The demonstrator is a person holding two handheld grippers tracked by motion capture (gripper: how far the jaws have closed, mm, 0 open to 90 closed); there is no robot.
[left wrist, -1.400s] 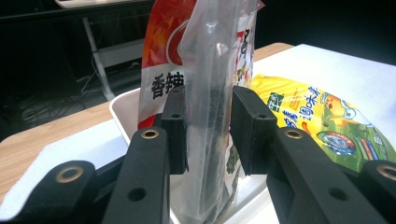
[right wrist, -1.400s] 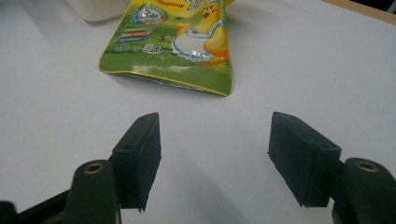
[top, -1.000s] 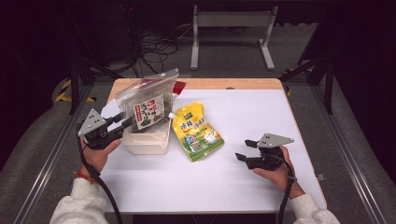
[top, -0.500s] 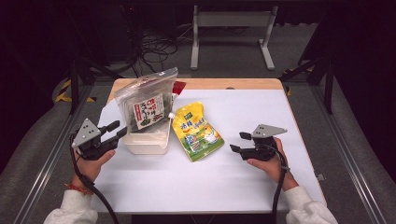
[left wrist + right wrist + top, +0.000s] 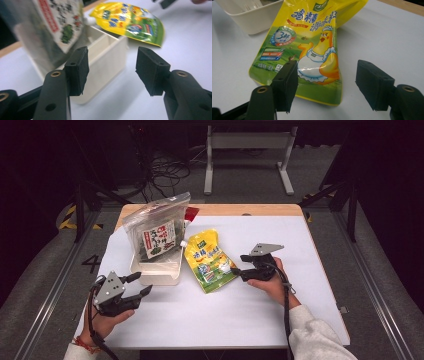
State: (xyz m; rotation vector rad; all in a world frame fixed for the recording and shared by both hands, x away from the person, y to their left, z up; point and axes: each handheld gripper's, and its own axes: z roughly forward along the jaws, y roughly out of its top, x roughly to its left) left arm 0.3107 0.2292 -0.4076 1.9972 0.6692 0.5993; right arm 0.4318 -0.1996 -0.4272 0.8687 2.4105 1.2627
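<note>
A clear bag of dark seaweed [image 5: 157,237] with a red-and-white label stands tilted in a white plastic bin [image 5: 160,274]. A yellow pouch with a chicken drawing [image 5: 210,262] lies flat just right of the bin. My left gripper [image 5: 143,283] hovers near the table's front left, short of the bin's near corner [image 5: 110,50]. Its jaws have just been opening, and nothing is between them [image 5: 112,67]. My right gripper [image 5: 239,264] is open at the pouch's right edge. Its jaws stand over the pouch's lower corner [image 5: 312,42] without touching it [image 5: 328,85].
The white tabletop [image 5: 300,250] has a wooden strip along its far edge. A small red item [image 5: 191,212] lies behind the bin. On the floor beyond are cables [image 5: 165,170] and a white stand [image 5: 247,155]. Dark metal legs flank the table.
The left gripper has drawn back from the seaweed bag toward the table's front left and its jaws have spread. The right gripper has moved left, up to the yellow pouch.
</note>
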